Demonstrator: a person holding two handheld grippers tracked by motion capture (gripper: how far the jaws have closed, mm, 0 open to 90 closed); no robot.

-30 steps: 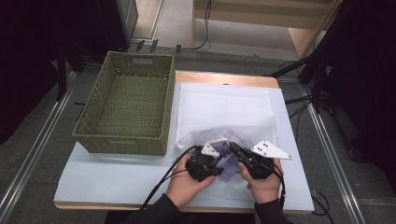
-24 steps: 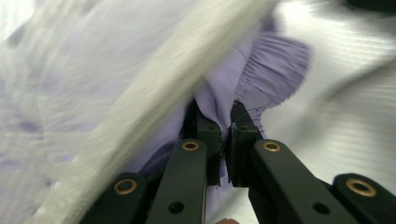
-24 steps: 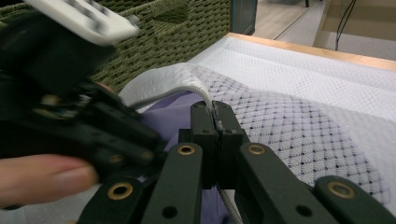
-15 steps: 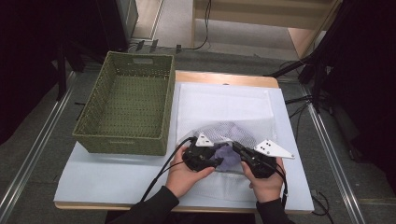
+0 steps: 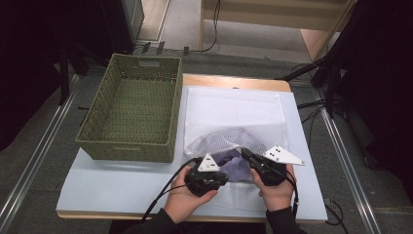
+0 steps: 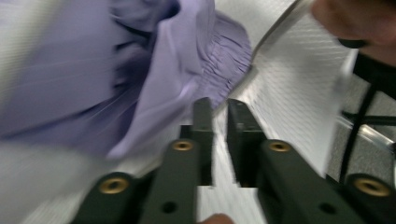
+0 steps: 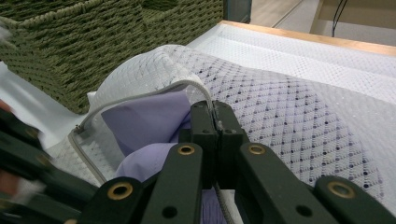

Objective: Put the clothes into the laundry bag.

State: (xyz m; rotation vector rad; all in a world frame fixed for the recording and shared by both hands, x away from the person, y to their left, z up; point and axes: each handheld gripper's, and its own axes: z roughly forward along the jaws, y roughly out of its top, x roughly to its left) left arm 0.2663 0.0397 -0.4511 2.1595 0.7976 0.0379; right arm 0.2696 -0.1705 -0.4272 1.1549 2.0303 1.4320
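Observation:
A white mesh laundry bag (image 5: 229,139) lies on the table's near right part, its mouth toward me. A lavender garment (image 5: 233,163) sits in that mouth, between my two grippers. My right gripper (image 7: 214,108) is shut on the bag's zipper edge (image 7: 196,86) and holds the mouth up; in the high view the right gripper (image 5: 244,155) is at the garment's right. My left gripper (image 6: 219,105) has just been closing. Its jaws stand almost together with nothing seen between them, beside the garment's (image 6: 140,70) gathered hem and over the mesh (image 6: 289,74).
A green woven basket (image 5: 131,112) stands at the table's left, close to the bag; it is also seen behind the bag (image 7: 93,42). A second white mesh sheet (image 5: 234,105) lies flat behind the bag. Black cables (image 5: 160,195) trail toward the near edge.
My left gripper went forward to the bag's mouth and then came back toward me, a little lower. The right gripper has kept still on the bag's edge.

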